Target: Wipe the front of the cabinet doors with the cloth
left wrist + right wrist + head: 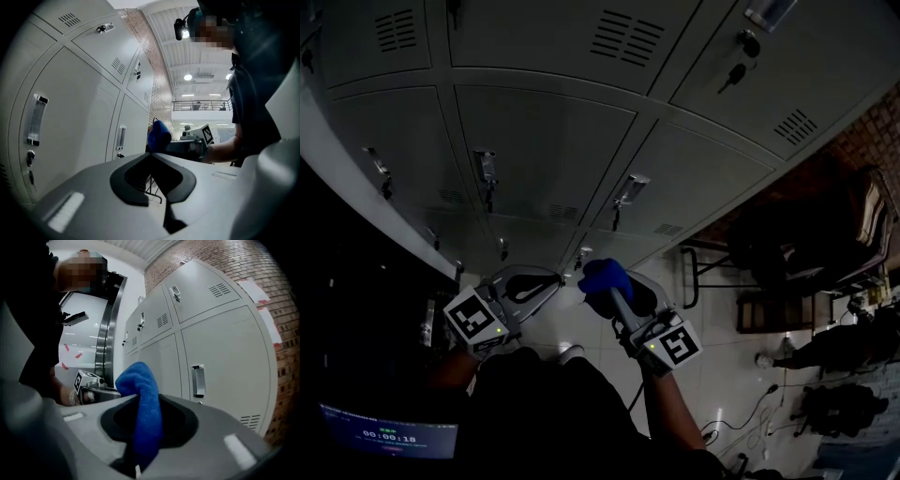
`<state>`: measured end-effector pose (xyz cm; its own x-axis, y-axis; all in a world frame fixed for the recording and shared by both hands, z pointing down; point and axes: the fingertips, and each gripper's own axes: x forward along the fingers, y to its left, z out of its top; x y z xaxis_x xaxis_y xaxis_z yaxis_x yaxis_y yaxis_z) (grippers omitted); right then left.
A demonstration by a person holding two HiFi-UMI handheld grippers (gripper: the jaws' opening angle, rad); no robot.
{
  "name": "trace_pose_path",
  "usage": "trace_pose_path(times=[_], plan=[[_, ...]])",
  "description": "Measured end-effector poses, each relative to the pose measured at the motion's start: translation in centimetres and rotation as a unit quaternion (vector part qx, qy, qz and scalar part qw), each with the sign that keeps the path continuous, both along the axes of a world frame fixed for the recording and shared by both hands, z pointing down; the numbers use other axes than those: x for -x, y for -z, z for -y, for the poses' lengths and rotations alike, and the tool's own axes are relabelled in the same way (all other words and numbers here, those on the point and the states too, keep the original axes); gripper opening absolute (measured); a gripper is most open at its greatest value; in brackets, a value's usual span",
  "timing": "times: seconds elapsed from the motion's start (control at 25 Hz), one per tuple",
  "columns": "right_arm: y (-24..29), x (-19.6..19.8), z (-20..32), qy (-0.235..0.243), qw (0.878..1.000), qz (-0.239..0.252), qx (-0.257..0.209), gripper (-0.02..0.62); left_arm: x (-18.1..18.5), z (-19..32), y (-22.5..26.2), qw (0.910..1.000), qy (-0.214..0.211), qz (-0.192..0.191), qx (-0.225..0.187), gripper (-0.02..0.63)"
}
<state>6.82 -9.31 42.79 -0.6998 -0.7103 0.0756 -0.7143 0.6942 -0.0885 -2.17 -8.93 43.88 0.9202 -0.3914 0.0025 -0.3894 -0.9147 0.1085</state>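
Observation:
Grey metal cabinet doors [544, 141] with handles and vents fill the upper head view; they also show in the left gripper view [79, 122] and the right gripper view [225, 357]. A blue cloth [602, 278] is bunched in my right gripper [600, 292], which is shut on it a short way from the lower doors. The cloth [143, 399] stands up between the right gripper's [140, 401] jaws. My left gripper [558, 279] is beside it to the left, shut and holding nothing; its tips [152, 155] meet. The cloth [159, 136] is visible beyond them.
A brick wall [872, 141] adjoins the cabinets at right. A dark chair [806, 253] stands on the pale tiled floor [581, 328], with cables [769, 394] and bags further right. A small timer screen [389, 436] glows at the lower left.

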Motion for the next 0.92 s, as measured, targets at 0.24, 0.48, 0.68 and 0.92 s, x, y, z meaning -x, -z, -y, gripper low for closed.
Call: trace_pose_path(times=[0.24, 0.48, 0.68, 0.92], plan=[[-0.4, 0.4, -0.3, -0.002, 1.0, 0.006, 0.009, 0.081, 0.5, 0.0, -0.2, 1.0, 0.005, -0.002, -0.001, 0.002], [-0.5, 0.6, -0.6, 0.002, 1.0, 0.01, 0.012, 0.081, 0.4, -0.2, -0.1, 1.0, 0.003, 0.004, -0.005, 0.002], [-0.6, 0.8, -0.5, 0.005, 1.0, 0.013, 0.013, 0.081, 0.4, -0.1, -0.3, 1.0, 0.006, 0.005, -0.004, 0.002], [-1.4, 0.5, -1.6, 0.003, 0.999, 0.018, 0.027, 0.081, -0.3, -1.4, -0.8, 0.9999, 0.003, 0.003, 0.016, 0.002]])
